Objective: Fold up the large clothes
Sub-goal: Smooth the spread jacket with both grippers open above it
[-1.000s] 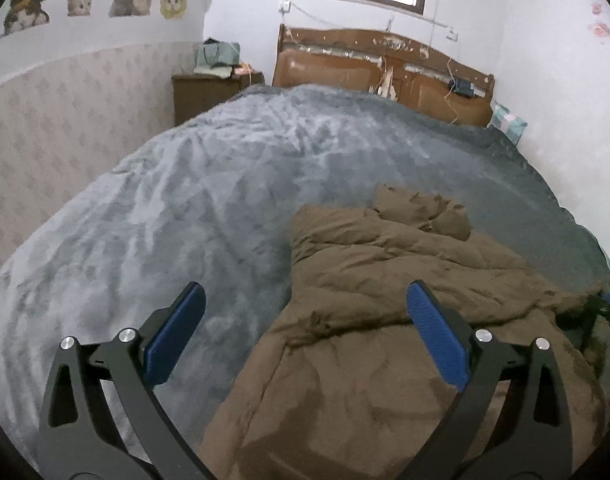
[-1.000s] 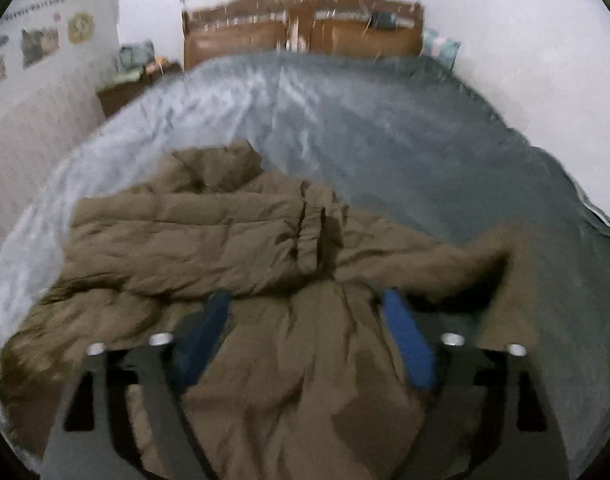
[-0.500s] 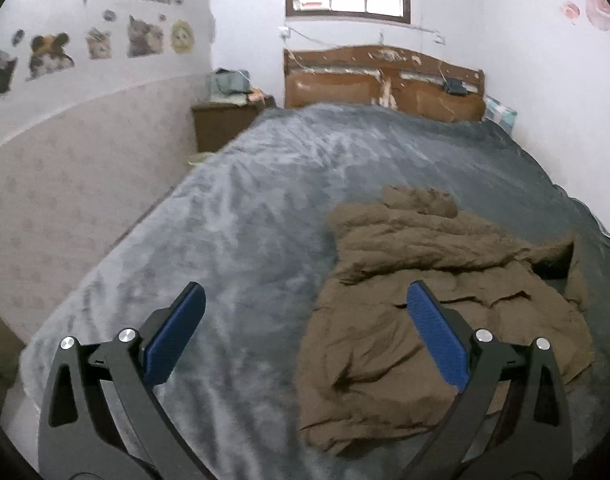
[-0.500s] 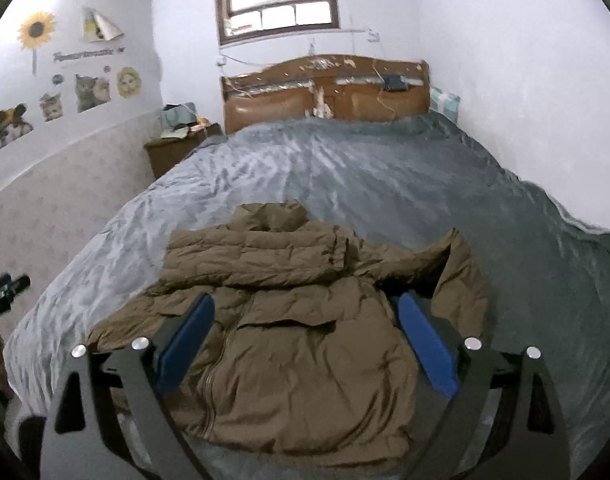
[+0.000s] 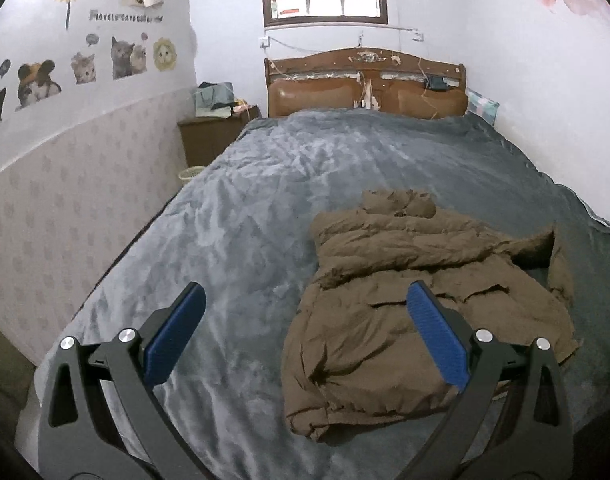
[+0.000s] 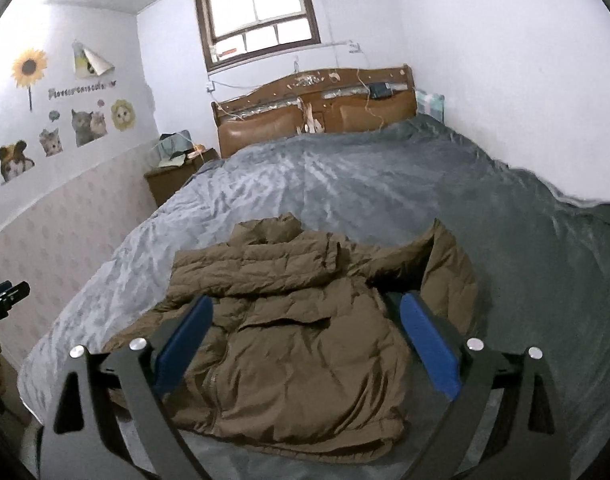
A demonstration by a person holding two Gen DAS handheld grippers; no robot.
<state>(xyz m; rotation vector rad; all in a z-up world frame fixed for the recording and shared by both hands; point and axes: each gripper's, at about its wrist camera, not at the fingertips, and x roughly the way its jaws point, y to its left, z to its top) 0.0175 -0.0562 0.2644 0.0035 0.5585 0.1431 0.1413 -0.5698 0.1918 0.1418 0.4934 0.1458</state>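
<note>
Both grippers have been drawn back and raised from the puffy brown quilted jacket, which lies on the grey plush-covered bed. Left gripper and right gripper are shown wide, empty. One sleeve is folded across; further folds remain. Wall lettering is partly legible: "LOVELY".

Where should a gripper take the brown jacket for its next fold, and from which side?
Probably the near hem of the jacket, approached from the foot of the bed. Its collar points toward the headboard, and one sleeve already lies across the chest. The hem is the closest free edge and lies flat. Both the left gripper and the right gripper are open and empty.
</note>
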